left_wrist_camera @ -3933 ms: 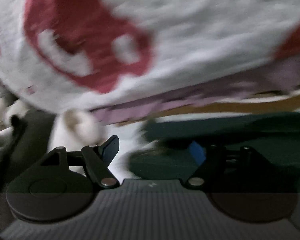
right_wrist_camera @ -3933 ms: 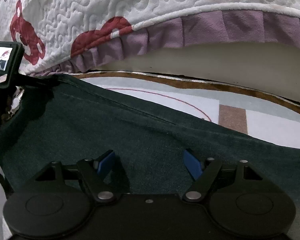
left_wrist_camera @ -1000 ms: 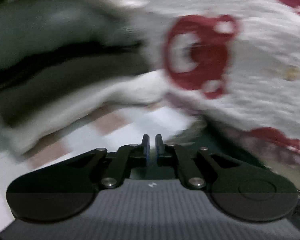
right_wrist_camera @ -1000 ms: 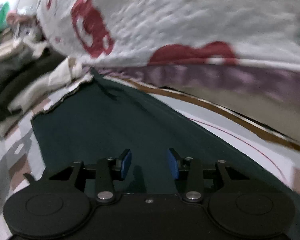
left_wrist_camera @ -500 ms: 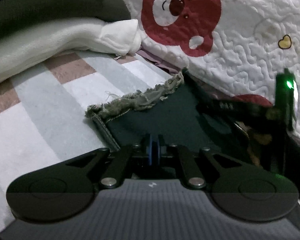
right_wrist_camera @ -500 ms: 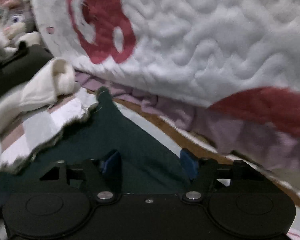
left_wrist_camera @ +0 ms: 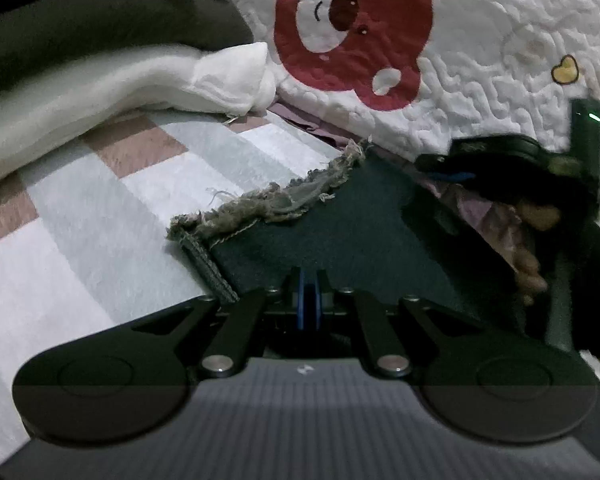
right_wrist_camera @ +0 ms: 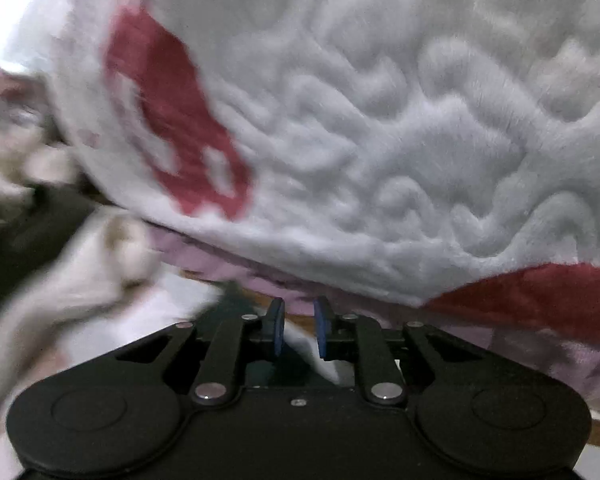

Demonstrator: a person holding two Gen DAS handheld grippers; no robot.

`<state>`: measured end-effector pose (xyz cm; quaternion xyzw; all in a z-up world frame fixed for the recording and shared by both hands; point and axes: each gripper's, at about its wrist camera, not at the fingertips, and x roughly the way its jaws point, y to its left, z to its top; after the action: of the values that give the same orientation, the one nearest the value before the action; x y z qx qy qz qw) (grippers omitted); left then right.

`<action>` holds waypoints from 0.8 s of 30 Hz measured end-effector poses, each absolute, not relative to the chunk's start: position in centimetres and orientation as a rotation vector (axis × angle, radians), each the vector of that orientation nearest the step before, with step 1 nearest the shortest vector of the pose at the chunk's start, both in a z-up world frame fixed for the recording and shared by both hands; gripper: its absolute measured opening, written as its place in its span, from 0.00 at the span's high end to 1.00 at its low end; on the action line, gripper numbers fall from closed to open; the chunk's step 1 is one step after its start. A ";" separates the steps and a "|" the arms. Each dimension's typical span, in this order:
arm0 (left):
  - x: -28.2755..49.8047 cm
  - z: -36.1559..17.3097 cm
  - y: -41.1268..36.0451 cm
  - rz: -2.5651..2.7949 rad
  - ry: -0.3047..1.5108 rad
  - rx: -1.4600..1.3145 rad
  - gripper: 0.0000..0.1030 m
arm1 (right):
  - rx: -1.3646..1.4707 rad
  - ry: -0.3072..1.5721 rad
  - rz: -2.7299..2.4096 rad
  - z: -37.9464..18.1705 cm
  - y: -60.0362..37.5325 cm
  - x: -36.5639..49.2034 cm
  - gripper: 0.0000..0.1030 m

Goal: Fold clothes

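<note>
The left tongs [left_wrist_camera: 308, 296] clench the dark green garment [left_wrist_camera: 340, 232] near its frayed hem [left_wrist_camera: 276, 204]; the right tongs [right_wrist_camera: 298, 330] stand slightly parted beside the bear-print quilt [right_wrist_camera: 380, 120].

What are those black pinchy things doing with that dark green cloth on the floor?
A person is folding clothes using two hand-held grippers. The left gripper is pinched shut on the dark green garment, near its frayed hem, on the checked mat. The right gripper has its jaws a little apart, holding nothing, up by the white bear quilt. That view is blurry.
</note>
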<state>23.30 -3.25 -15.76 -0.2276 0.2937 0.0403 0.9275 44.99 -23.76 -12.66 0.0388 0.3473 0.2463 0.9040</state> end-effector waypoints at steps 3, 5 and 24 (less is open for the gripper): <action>23.3 -15.8 -3.2 0.080 0.600 -0.466 0.93 | 0.094 0.715 0.565 -12.3 -25.0 43.3 0.82; 23.3 -15.8 -3.2 0.079 0.599 -0.466 0.93 | 0.103 0.774 0.564 -13.5 -25.9 43.2 0.84; 23.3 -15.8 -3.7 0.071 0.590 -0.414 0.93 | -0.017 0.797 0.490 -13.0 -31.6 37.3 0.80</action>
<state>23.26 -3.73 -15.76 -0.2024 0.2887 0.0350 0.9351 37.25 -31.64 -13.01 -0.0082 0.3842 0.2361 0.8925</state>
